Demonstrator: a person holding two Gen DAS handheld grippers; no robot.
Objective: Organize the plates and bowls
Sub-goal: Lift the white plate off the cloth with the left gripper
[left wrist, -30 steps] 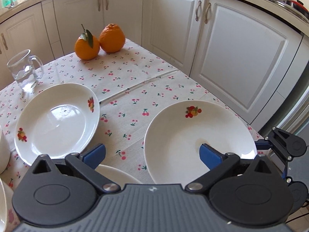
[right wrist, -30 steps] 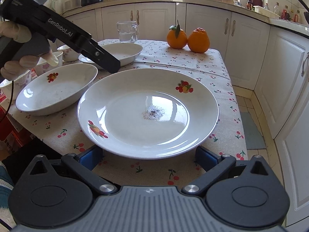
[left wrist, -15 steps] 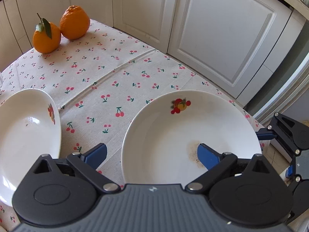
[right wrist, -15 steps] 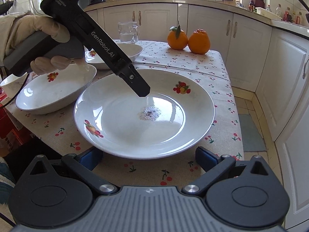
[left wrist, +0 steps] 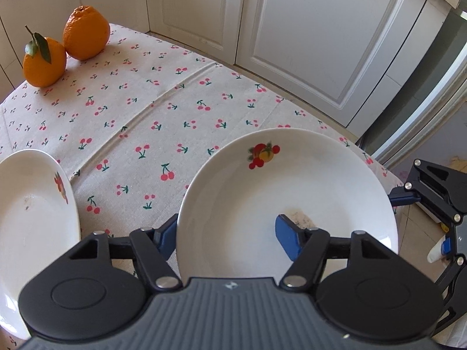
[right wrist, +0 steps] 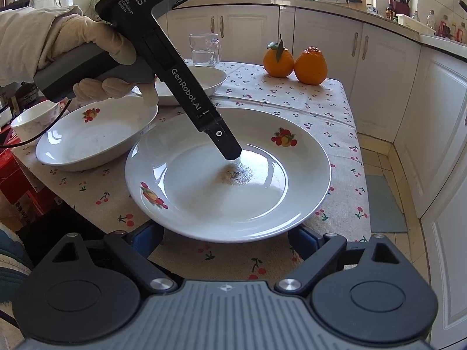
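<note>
A white deep plate (left wrist: 292,192) with fruit prints and a dark stain in its well lies at the table's right edge. My left gripper (left wrist: 227,234) straddles its left rim, one finger (left wrist: 167,234) outside and the other on the well by the stain. Its jaws are closing and do not pinch the rim. In the right wrist view a gloved hand (right wrist: 96,46) holds it tilted steeply down into the plate (right wrist: 227,198). My right gripper (right wrist: 226,237) sits low at the plate's near rim, a finger to each side. Its jaws are closing and nothing is gripped.
A second deep plate (right wrist: 96,137) lies just left, with a third plate (right wrist: 204,77) and a glass mug (right wrist: 204,49) behind it. A small bowl (right wrist: 32,119) stands far left. Two oranges (right wrist: 294,61) sit at the table's back. White cabinets (left wrist: 321,35) stand past the table edge.
My left gripper swung from the left-hand plates over to the stained plate and dipped into it while its jaws narrowed a lot. The right jaws narrowed slightly. The plate stayed put.
</note>
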